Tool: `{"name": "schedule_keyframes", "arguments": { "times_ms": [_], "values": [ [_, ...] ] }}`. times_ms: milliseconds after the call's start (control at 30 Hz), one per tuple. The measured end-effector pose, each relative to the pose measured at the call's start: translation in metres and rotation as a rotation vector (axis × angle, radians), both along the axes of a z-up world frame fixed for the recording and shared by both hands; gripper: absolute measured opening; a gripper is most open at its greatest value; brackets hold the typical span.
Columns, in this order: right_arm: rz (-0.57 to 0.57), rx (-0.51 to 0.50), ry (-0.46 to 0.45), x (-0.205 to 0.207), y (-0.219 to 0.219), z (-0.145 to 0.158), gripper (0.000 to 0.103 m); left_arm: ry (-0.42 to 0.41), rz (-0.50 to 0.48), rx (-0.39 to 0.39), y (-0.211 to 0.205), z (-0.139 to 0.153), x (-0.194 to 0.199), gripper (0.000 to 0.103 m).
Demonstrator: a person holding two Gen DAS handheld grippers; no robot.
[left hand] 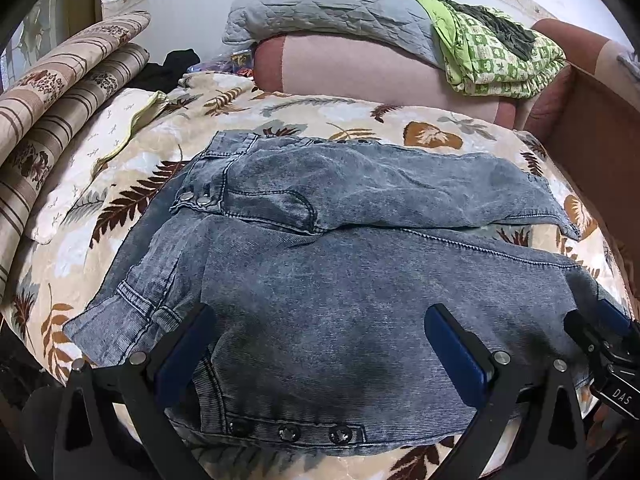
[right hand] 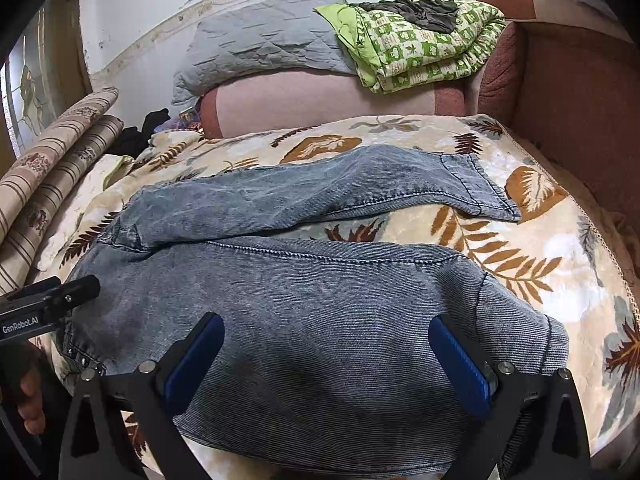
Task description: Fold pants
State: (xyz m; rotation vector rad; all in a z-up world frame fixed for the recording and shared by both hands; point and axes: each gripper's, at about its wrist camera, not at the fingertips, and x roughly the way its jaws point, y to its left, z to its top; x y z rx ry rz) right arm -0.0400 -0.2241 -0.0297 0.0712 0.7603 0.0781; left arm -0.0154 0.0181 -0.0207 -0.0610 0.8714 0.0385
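Observation:
Washed blue denim pants (left hand: 320, 280) lie spread on a leaf-patterned blanket (left hand: 132, 184), waistband to the left, legs running right. The near leg lies flat under both grippers; the far leg (right hand: 320, 192) lies separate behind it, its hem at the right. My left gripper (left hand: 320, 340) is open, jaws wide, hovering over the hip area near the snap buttons (left hand: 288, 434). My right gripper (right hand: 326, 348) is open, jaws wide, over the near leg (right hand: 320, 304). The right gripper shows in the left wrist view (left hand: 600, 336); the left gripper shows in the right wrist view (right hand: 60, 296).
A pink bolster (left hand: 380, 76), a grey quilted pillow (left hand: 328, 4) and a folded green patterned blanket (left hand: 492, 56) lie behind. Striped rolled bedding (left hand: 52, 92) sits at the left. A brown upholstered arm (right hand: 576, 92) rises at the right.

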Motion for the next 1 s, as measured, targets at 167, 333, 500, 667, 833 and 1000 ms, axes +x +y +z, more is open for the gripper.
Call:
{"name": "schedule_keyframes", "arguments": {
  "times_ms": [167, 333, 500, 667, 833, 1000],
  "values": [
    [-0.002, 0.007, 0.001, 0.001, 0.000, 0.000, 0.103, -0.002, 0.003, 0.000, 0.002, 0.000, -0.002, 0.103],
    [0.001, -0.007, 0.004, 0.001, 0.002, -0.002, 0.103, -0.001, 0.004, -0.009, 0.005, -0.001, -0.002, 0.103],
    [-0.002, -0.015, 0.007, 0.001, 0.002, -0.003, 0.103, 0.002, 0.008, -0.016, 0.007, -0.002, -0.002, 0.103],
    [-0.003, -0.019, 0.009, 0.002, 0.002, -0.005, 0.103, 0.010, 0.013, -0.024, 0.012, -0.002, -0.002, 0.103],
    [-0.017, 0.336, 0.176, -0.003, -0.029, -0.010, 0.103, 0.065, 0.207, -0.082, 0.072, -0.008, -0.010, 0.103],
    [-0.166, 0.595, 0.318, -0.041, -0.075, -0.033, 0.103, 0.228, 0.485, -0.156, 0.135, -0.040, -0.014, 0.103]
  ]
}}
